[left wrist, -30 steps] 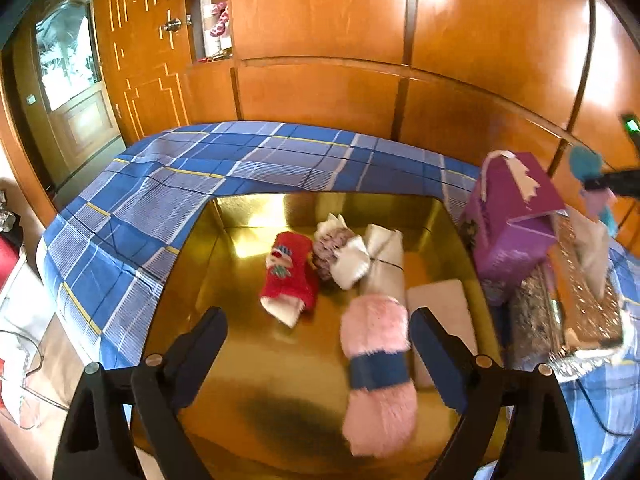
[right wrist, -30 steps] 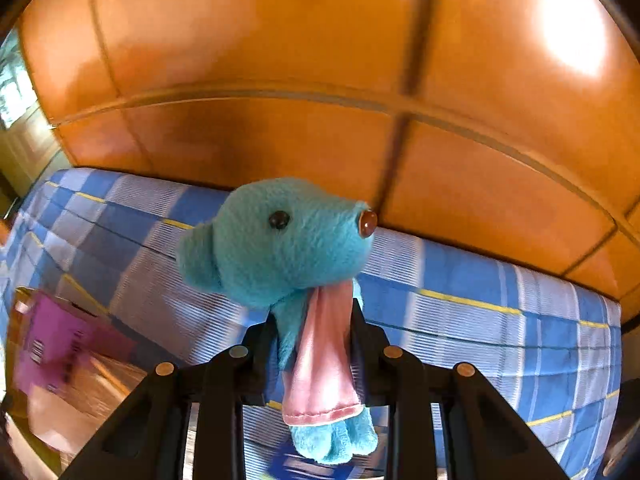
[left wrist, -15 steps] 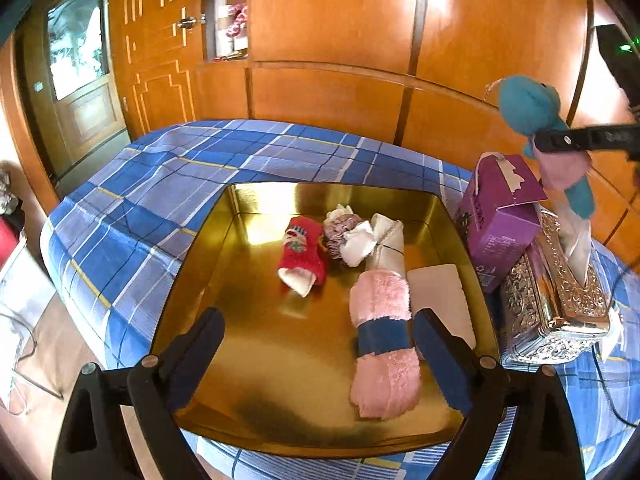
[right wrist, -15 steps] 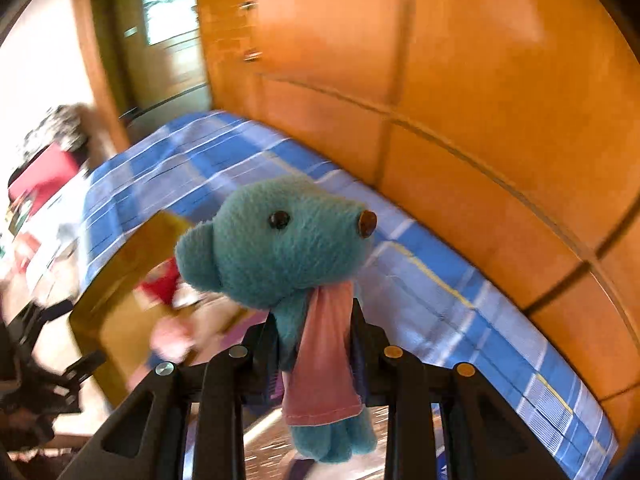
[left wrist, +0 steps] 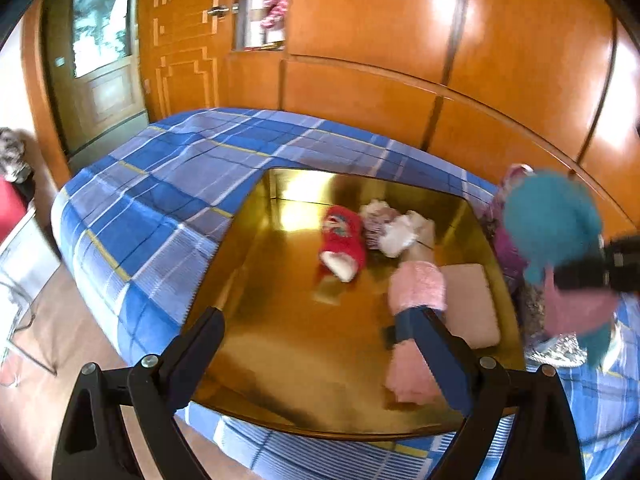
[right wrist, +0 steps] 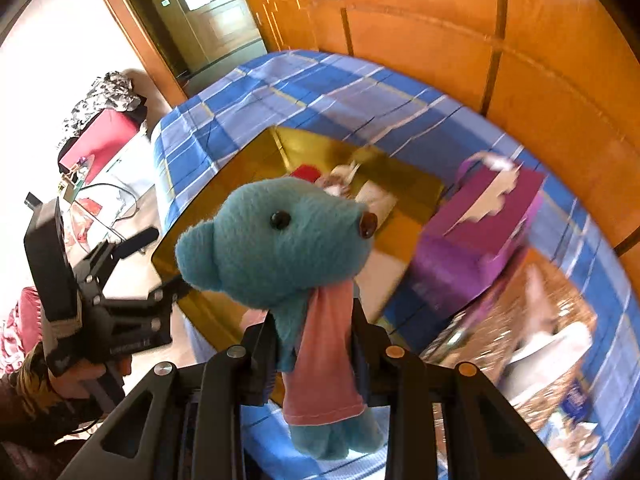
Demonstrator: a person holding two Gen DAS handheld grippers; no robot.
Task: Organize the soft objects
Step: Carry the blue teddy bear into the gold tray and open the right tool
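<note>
While left gripper (left wrist: 320, 356) gapes empty — right gripper (right wrist: 314, 344) pinches teal plush (right wrist: 280, 240).

A tray (left wrist: 256, 280) is lying on the bed (left wrist: 168, 184), which is standing against the wall panelling (left wrist: 360, 92). In the tray's far half a sock (left wrist: 342, 242) is lying left of a bundle of cloths (left wrist: 390, 226); nearer, a fluffy roll (left wrist: 416, 292) is lying left of a flat pad (left wrist: 472, 300). Right of the tray a carton (right wrist: 476, 240) is standing, with what is probably a tissue box (right wrist: 532, 320) before it. The plush toy (right wrist: 288, 256) is hanging above the tray's right edge.
</note>
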